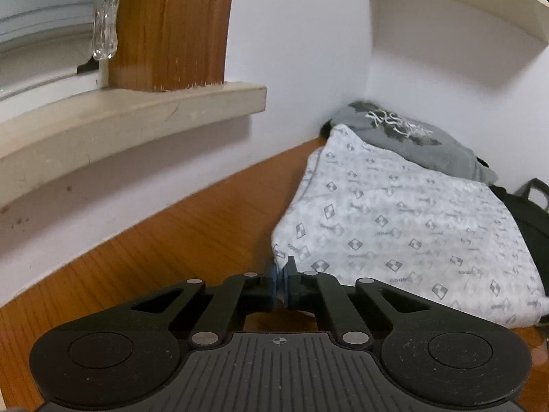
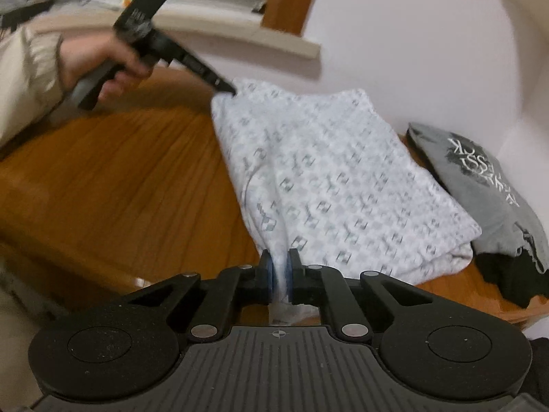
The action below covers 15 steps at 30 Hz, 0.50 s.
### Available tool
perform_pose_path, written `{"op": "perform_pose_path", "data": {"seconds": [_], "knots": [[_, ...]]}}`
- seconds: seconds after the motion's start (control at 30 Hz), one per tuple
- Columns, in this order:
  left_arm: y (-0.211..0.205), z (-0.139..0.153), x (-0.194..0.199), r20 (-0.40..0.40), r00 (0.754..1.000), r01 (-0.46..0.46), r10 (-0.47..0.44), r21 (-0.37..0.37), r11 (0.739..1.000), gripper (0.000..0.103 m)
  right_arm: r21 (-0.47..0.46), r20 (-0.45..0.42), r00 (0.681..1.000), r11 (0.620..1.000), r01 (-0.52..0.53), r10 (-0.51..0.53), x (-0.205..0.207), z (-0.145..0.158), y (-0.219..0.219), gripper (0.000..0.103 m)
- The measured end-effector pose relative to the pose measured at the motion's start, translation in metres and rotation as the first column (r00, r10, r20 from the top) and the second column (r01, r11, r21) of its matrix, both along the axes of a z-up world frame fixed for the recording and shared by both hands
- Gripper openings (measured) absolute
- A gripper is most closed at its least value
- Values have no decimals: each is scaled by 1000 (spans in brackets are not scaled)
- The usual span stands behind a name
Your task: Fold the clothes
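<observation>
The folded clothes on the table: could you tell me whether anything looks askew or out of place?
Nothing stands out. The white patterned garment lies folded on the wooden table, partly overlapping the folded grey shirt by the wall; each gripper pinches one of its corners.

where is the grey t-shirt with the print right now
The grey printed t-shirt lies folded in the corner by the white wall, at the right of the right wrist view, just behind the white patterned garment.
</observation>
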State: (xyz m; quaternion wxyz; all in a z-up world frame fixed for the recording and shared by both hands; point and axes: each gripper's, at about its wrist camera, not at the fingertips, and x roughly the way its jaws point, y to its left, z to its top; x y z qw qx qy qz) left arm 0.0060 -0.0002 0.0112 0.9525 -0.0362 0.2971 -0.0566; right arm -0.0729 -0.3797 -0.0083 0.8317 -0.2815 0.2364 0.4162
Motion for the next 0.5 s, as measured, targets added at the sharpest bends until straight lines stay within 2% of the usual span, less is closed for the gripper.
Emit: {"op": "perform_pose_path", "data": {"seconds": [0.1,0.2,0.23,0.3,0.4,0.5], "knots": [[3,8,-2,-4,1000,-1,1,-7,1000,9,0,-8,1000,1000,5,-5,3,9,-8,10],[8,17,-7,10,1000,-23,23,7,1000,17,43,2,1000,999,10,-10,3,25,-21,19],[8,22,-8,22,999,-25,24,17,1000,18,54,10,1000,999,6,-7,3,29,-23,24],[-1,32,-10,48,999,-9,7,40,999,18,69,21,1000,998,-5,3,3,31,-23,26],[-29,42,-17,79,994,66,-70,61,996,18,75,26,999,997,-22,20,4,25,-10,31],[-58,38,-19,66,984,163,-168,72,984,18,84,27,999,996,-33,31,7,18,2,31]]}}
